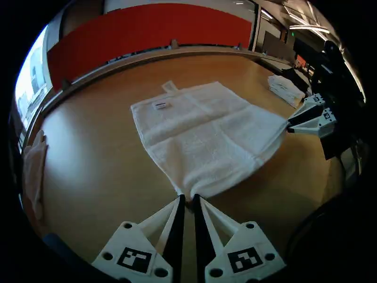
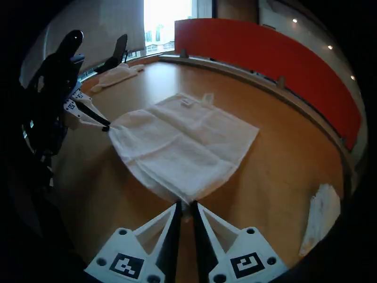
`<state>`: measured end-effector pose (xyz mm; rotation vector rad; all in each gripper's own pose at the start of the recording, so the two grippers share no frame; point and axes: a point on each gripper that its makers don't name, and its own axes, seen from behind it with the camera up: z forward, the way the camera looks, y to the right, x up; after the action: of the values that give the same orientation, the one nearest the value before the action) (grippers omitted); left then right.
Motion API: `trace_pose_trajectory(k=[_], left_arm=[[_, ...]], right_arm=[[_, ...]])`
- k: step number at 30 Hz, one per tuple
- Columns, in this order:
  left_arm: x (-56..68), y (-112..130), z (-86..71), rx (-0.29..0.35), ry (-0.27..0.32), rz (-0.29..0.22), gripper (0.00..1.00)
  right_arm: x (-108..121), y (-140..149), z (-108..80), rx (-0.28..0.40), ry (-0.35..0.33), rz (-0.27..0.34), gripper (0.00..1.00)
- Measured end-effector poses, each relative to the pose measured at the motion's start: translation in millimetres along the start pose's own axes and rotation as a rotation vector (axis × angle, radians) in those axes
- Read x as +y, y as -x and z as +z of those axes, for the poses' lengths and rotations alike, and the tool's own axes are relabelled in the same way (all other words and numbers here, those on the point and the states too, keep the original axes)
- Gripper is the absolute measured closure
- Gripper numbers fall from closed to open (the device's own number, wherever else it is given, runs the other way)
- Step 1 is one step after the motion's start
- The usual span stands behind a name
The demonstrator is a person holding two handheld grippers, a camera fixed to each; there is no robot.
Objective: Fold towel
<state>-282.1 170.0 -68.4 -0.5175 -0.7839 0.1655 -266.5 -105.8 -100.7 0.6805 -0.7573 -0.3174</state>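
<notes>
White terry, soft and light: the towel (image 1: 202,137) lies spread on the table (image 1: 94,165). My left gripper (image 1: 188,198) is nipped narrow on one near corner, my right gripper (image 2: 185,203) on the other; held there, I judge it will drape, not slip.

Rode low over the table (image 1: 94,155), one on each gripper, close to the towel (image 1: 207,137).
Looked forward along the left gripper (image 1: 188,198) from one towel corner and along the right gripper (image 2: 185,203) from a neighbouring corner; shared towel, table and red panel (image 1: 151,28), and caught the opposite gripper off to one side.
</notes>
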Motion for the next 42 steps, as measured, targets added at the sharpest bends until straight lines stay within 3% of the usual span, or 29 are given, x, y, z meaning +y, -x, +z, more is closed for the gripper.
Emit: trace_pose_trajectory(k=[15,30,36,42], left_arm=[[5.6,-28.2,-47.3,0.031,-0.001,-0.077,0.87],[20.5,-47.3,-96.6,0.053,0.026,-0.17,0.87],[24.9,-49.5,-103.4,0.058,0.031,-0.195,0.87],[19.7,-52.1,-97.4,0.054,0.016,-0.212,0.87]], right_arm=[[1.7,-35.7,-36.8,0.068,0.017,-0.019,0.83],[-5.5,-56.8,-77.2,0.094,0.017,-0.023,0.83],[-5.8,-55.9,-84.0,0.088,0.016,-0.016,0.83],[-3.7,-56.8,-79.7,0.08,0.011,-0.023,0.83]])
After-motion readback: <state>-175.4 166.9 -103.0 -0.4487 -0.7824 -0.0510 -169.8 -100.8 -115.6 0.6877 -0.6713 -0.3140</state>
